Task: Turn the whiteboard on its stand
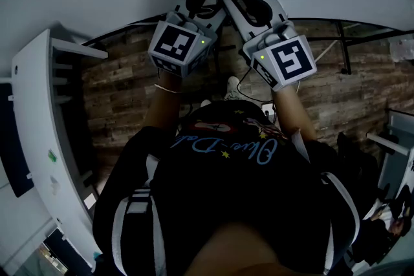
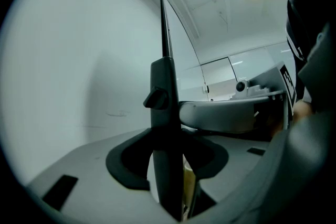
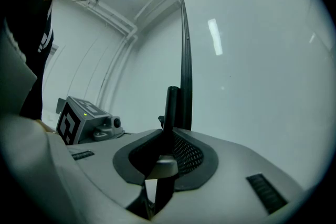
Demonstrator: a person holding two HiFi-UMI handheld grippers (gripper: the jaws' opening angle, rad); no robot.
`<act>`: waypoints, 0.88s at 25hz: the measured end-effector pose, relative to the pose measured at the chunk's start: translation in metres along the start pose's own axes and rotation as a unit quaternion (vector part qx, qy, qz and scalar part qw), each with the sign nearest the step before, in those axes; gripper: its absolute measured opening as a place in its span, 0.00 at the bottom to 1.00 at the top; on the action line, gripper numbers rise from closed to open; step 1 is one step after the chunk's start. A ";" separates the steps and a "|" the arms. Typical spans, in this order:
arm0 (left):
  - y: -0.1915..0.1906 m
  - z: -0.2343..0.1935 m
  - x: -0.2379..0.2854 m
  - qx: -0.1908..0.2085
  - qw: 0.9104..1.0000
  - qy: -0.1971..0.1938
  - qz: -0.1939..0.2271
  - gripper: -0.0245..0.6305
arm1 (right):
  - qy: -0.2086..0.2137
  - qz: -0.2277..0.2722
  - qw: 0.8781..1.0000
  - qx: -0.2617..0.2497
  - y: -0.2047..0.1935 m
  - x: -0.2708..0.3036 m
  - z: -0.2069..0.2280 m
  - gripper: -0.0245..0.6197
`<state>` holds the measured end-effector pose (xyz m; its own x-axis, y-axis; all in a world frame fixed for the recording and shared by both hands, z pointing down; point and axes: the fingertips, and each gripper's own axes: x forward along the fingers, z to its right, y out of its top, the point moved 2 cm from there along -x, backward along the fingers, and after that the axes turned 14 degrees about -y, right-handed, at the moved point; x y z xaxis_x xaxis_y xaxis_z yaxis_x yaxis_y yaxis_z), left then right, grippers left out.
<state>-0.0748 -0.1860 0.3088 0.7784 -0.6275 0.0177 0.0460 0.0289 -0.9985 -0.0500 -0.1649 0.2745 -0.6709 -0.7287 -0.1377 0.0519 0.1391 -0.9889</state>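
The fingers [image 2: 89, 165] of the left gripper [image 2: 167, 157] are clamped on a black upright bar [image 2: 164, 92] at the near edge of the large white whiteboard [image 2: 79, 60], which stands edge-on straight ahead. Just beside it, the right gripper [image 3: 167, 160] has its fingers [image 3: 247, 165] likewise closed on the bar, with the glossy board face to their right.

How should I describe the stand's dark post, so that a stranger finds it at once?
Start at the large whiteboard. At its edge rises the dark post. It is thicker than the board's thin black edge and carries a small knob.
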 end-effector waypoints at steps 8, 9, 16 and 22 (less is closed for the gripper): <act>-0.001 0.007 -0.002 -0.003 1.000 -0.003 0.001 0.30 | -0.010 -0.001 1.000 0.002 0.000 -0.007 -0.003 0.13; -0.001 0.007 -0.002 -0.004 1.000 -0.002 0.001 0.30 | -0.010 -0.002 1.000 0.001 0.000 -0.007 -0.003 0.13; 0.001 0.011 -0.001 -0.007 1.000 -0.006 0.003 0.30 | -0.016 -0.005 1.000 0.001 0.000 -0.010 -0.002 0.13; 0.002 0.018 -0.002 -0.011 1.000 -0.014 0.003 0.30 | -0.021 -0.004 1.000 0.002 0.000 -0.016 -0.003 0.13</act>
<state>-0.0646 -0.1705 0.3079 0.7956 -0.6057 0.0132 0.0279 0.0149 -0.9995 -0.0413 -0.1508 0.2765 -0.6396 -0.7574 -0.1317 0.0501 0.1299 -0.9903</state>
